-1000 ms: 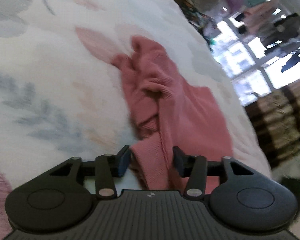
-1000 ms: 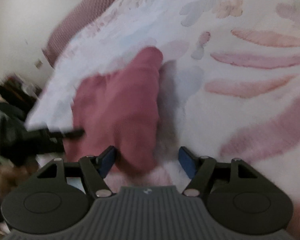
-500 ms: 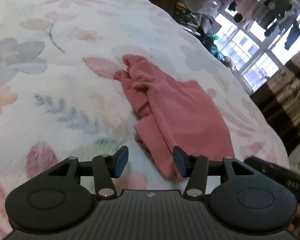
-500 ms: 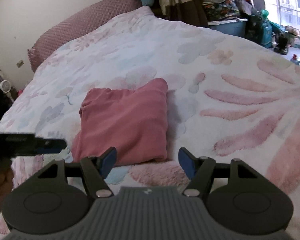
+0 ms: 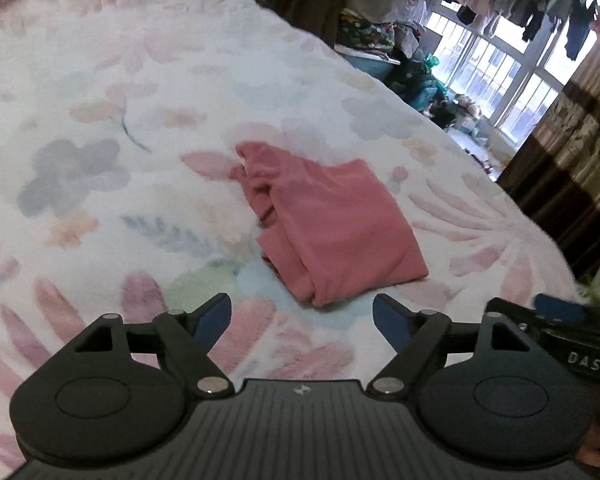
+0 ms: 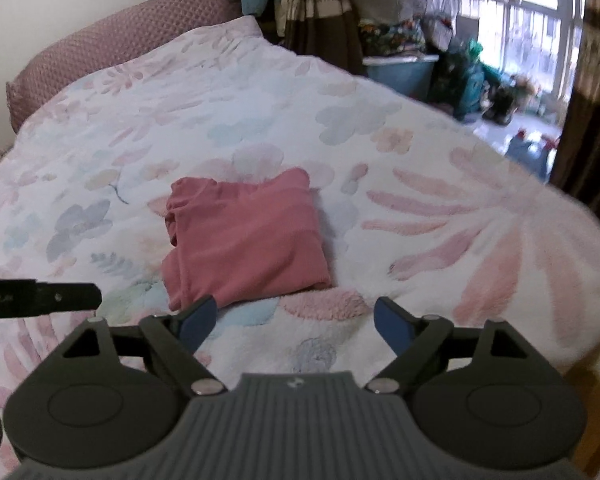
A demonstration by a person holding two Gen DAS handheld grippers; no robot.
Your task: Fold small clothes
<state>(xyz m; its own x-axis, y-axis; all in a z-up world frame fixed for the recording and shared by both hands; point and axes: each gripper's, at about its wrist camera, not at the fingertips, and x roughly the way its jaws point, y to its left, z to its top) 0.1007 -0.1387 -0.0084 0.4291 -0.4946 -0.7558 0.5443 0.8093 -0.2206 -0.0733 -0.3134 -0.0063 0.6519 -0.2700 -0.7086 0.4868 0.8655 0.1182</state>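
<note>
Pink garment lies folded into a rough rectangle on the bed, centre of the left wrist view; in the right wrist view it sits centre-left. Its bunched edge with loose folds is at the upper left of the bundle in both views; the rest looks flat.

Left gripper: fingers spread wide, have just been opening, nothing between them. They stand clear of the garment, at the bottom of frame. It also shows as a dark bar at the left edge of the right wrist view.

Right gripper: fingers spread wide, have just been opening too, nothing between them. Left fingertip overlaps the garment's lower edge in the picture, contact can't be told. It shows at the lower right of the left wrist view.

Bed cover is white fleece with pastel flowers. Pink headboard upper left, window and clutter upper right.
</note>
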